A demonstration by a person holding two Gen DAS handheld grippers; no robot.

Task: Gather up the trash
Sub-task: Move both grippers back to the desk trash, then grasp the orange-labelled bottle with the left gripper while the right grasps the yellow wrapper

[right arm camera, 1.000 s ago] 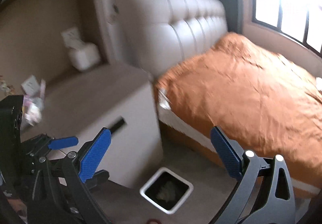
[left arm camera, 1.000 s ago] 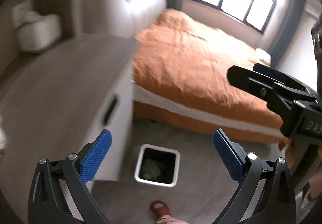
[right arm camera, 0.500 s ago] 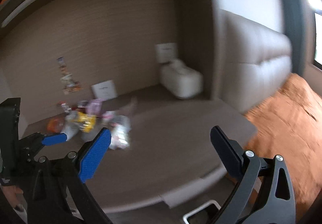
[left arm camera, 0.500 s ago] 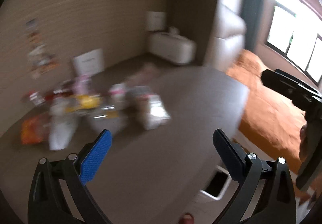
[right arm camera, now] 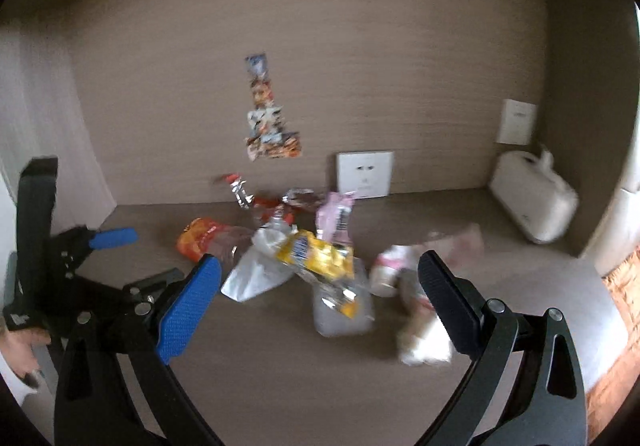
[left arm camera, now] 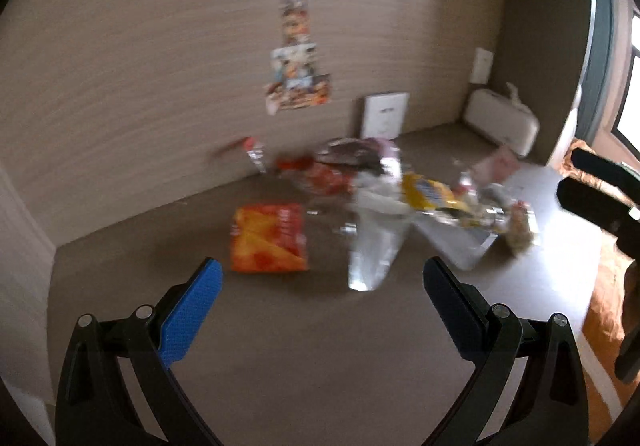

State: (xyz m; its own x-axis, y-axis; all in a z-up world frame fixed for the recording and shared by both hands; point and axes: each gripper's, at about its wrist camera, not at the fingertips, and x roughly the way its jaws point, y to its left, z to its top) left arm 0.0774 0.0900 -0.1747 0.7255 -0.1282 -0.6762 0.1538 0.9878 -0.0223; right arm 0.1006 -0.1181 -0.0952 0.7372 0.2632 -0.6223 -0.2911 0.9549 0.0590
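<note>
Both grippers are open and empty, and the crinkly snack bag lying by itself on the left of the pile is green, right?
Not quite. That crinkly snack bag is orange, not green, as the left wrist view shows. The rest holds: the left gripper and right gripper are both open and empty.

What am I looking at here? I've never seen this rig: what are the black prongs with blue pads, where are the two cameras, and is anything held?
No robot: a person carries a hand-held two-finger gripper in each hand, each with a fisheye camera looking along its fingers. One picture looks out from the left gripper, the other from the right gripper; each also glimpses the other. Both are open and hold nothing. Ahead, on the grey-brown tabletop, lies blurred trash: an orange snack bag, a yellow wrapper, a silver foil pouch and smaller wrappers. A white tissue box sits at the back.
</note>
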